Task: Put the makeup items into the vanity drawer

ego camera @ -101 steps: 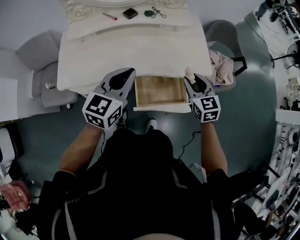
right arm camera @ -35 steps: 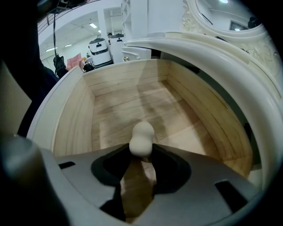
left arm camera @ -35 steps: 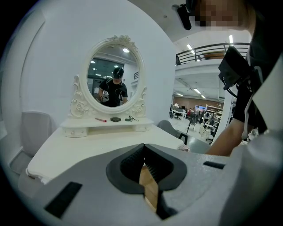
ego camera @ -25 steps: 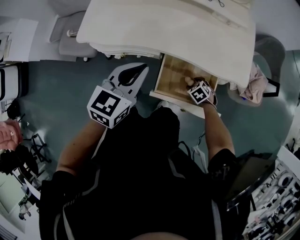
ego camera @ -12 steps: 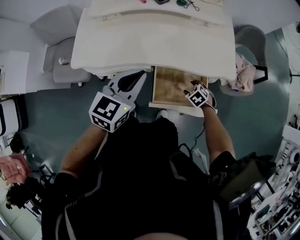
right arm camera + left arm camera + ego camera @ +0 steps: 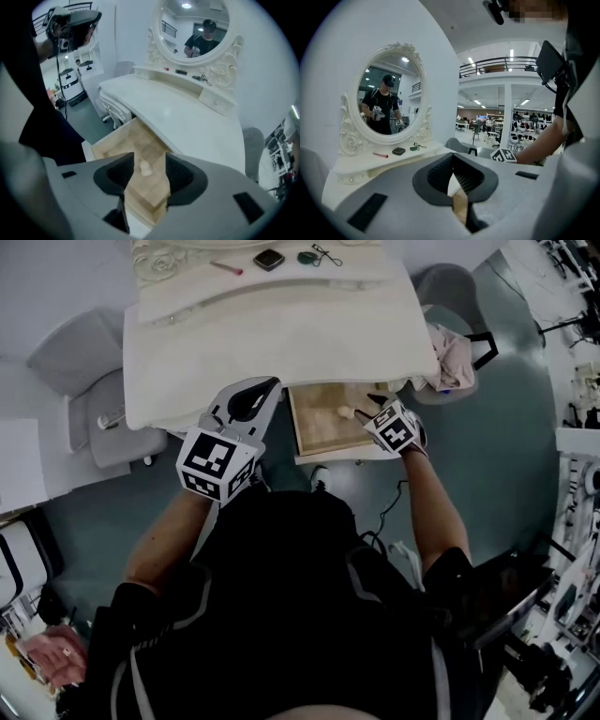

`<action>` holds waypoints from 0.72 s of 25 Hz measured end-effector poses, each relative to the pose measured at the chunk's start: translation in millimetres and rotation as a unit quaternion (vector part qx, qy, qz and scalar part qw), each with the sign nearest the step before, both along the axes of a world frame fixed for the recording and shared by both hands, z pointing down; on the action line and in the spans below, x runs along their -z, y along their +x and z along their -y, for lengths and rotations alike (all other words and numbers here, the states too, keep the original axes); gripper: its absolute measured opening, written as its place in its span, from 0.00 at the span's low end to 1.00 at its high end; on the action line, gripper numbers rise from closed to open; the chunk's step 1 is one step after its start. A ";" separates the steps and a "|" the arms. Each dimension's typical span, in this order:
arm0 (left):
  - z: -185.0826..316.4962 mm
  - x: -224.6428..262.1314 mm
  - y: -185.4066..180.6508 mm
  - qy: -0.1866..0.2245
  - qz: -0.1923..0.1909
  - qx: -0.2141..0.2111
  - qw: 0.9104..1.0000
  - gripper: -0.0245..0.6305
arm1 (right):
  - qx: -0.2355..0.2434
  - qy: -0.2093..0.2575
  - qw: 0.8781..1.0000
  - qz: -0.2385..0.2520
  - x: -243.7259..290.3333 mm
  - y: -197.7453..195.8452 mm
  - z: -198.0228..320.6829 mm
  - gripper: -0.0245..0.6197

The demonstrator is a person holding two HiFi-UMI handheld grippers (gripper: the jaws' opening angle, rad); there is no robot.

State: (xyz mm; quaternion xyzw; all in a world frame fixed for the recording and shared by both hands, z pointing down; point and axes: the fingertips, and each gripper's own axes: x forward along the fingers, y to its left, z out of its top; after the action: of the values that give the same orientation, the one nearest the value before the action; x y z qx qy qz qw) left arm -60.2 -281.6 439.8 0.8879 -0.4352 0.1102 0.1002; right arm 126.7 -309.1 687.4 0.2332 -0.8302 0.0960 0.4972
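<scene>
Right gripper view: right tongs [image 6: 150, 154] released, jaws just been closing, nothing gripped; sponge [image 6: 144, 168] lies in drawer [image 6: 110, 143] below. Left tongs [image 6: 453, 154] clenched, empty.

A pinkish cloth [image 6: 452, 351] is draped over a grey chair [image 6: 445, 285]; an oval mirror [image 6: 389, 101] is framed in white scrollwork.

I count one sponge [image 6: 346, 412] in one drawer [image 6: 314, 427]. On the far shelf [image 6: 366, 268] I count one red stick [image 6: 222, 268], one compact [image 6: 269, 259], one green item [image 6: 307, 257] and one curler [image 6: 325, 253].
</scene>
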 end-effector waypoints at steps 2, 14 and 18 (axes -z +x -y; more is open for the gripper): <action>2.0 5.4 1.3 0.009 -0.001 -0.014 1.000 0.04 | -0.034 0.017 0.999 0.028 26.0 -2.3 4.8 0.36; 24.9 64.3 -5.3 0.020 -0.057 -0.030 0.998 0.04 | -0.162 0.147 0.963 0.159 205.1 -0.3 24.3 0.25; 34.4 77.9 -9.1 0.029 -0.061 -0.021 0.997 0.04 | -0.183 0.191 0.942 0.204 262.2 1.3 28.0 0.20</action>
State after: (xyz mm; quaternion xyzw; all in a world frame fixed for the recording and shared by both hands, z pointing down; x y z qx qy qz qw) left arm -69.3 -315.9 361.9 0.9044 -0.4127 0.0448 0.0984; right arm 128.0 -337.0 425.2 0.4473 -0.8596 0.0706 0.2368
